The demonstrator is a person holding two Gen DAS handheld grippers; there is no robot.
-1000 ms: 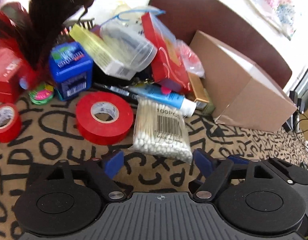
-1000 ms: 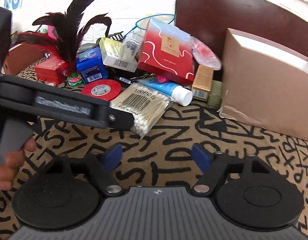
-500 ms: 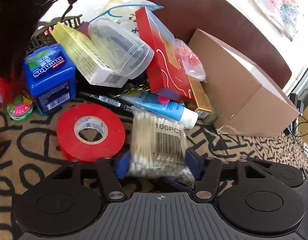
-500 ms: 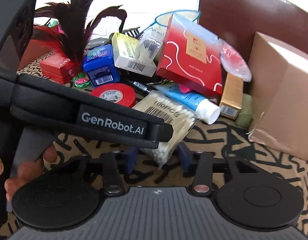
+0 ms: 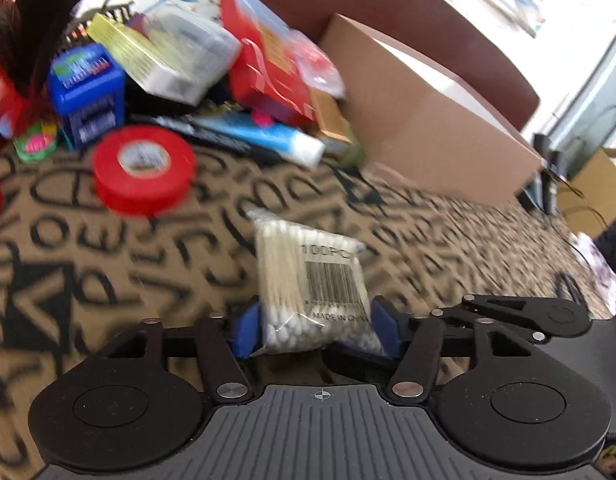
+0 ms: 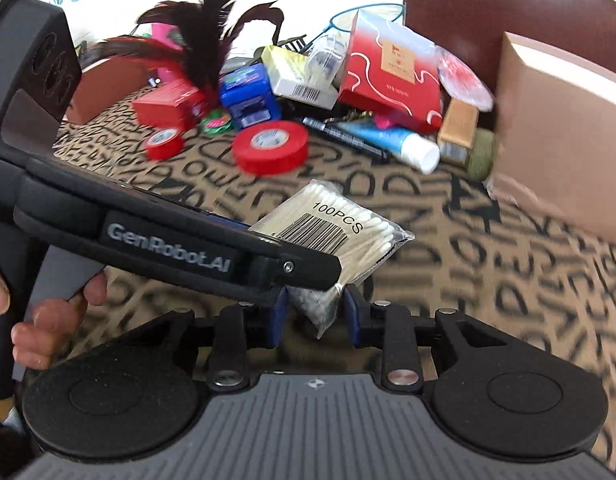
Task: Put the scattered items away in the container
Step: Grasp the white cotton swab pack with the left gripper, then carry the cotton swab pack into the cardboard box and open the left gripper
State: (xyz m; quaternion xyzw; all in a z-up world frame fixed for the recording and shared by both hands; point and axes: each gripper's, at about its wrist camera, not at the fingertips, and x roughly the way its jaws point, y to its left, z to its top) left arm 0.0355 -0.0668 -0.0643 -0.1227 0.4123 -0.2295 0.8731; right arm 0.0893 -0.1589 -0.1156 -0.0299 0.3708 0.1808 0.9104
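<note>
Item: bag of cotton swabs (image 5: 308, 280), clear plastic, printed "100PCS" with barcode. It was clamped at its near end between the blue pads of the left tongs (image 5: 313, 330), which were closed on it; half a second earlier the same tongs had just closed around it while it lay against the blue tube (image 5: 264, 136) and the large red tape roll (image 5: 144, 170). It now sat apart from both, drawn back from the pile, with patterned cloth of the bench (image 5: 108, 240) showing between the bag and the roll. In the right wrist view the bag (image 6: 347, 236) slanted out of the left tongs, its lower corner hanging between the pads of the right tongs (image 6: 313, 316); those pads stood narrowly apart either side of that corner, and whether they pressed it could not be told. A second earlier the right tongs had been wide open over bare cloth. Pile behind: blue gum box (image 5: 88, 92), red gift box (image 6: 391, 76), small red tape roll (image 6: 164, 142), black marker (image 6: 339, 132), dark feathers (image 6: 208, 40). Cardboard box (image 5: 427, 120) stood at the right, beside the pile and well apart from the bag. Both views were blurred with motion.
</note>
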